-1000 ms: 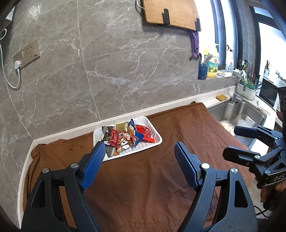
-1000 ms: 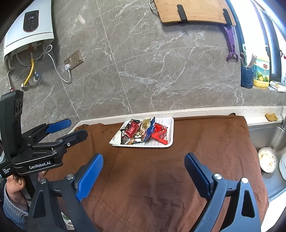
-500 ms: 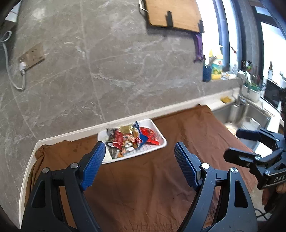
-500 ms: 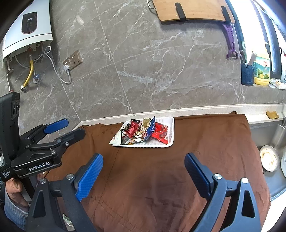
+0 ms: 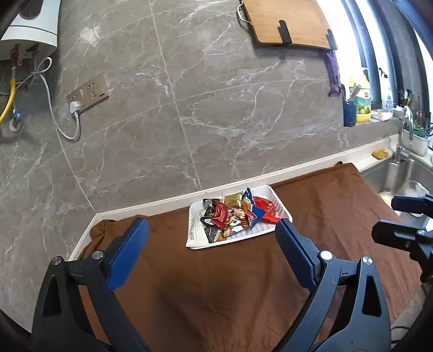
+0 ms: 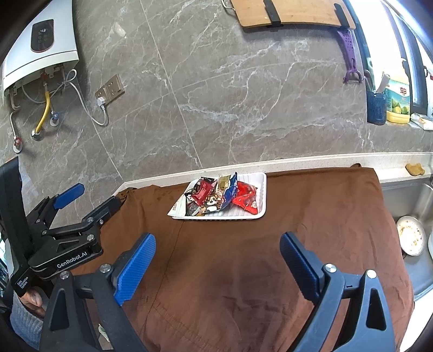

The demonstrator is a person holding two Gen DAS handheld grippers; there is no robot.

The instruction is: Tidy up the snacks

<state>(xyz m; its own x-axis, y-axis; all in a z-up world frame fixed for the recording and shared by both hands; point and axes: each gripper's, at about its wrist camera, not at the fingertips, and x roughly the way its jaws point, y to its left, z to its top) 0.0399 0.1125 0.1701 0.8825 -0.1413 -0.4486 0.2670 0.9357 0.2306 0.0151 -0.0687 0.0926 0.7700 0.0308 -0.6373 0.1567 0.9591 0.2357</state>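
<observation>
A white tray [image 5: 274, 198] [image 6: 260, 195] sits near the back wall on a brown cloth [image 5: 216, 284] [image 6: 297, 211]. Several snack packets [image 5: 232, 214] [image 6: 216, 195] are heaped in it, mostly red, with a blue one and a gold one. My left gripper [image 5: 211, 227] [image 6: 97, 195] hovers over the cloth short of the tray, its jaws opening with nothing between them. Nearer the cloth's front, my right gripper [image 6: 217, 238] [image 5: 385, 216] stands open and empty, well back from the tray.
A steel sink [image 5: 406, 173] [image 6: 406, 200] with a dirty plate [image 6: 411, 235] lies right of the cloth. On the grey stone wall are a cutting board [image 5: 286, 21], a socket [image 5: 88, 93] and a water heater [image 6: 40, 56]. A hand [image 6: 29, 297] holds the left gripper.
The left gripper's jaws have spread wider, and its view has swung up and to the left, so the tray sits further right in it. The right gripper has stayed put.
</observation>
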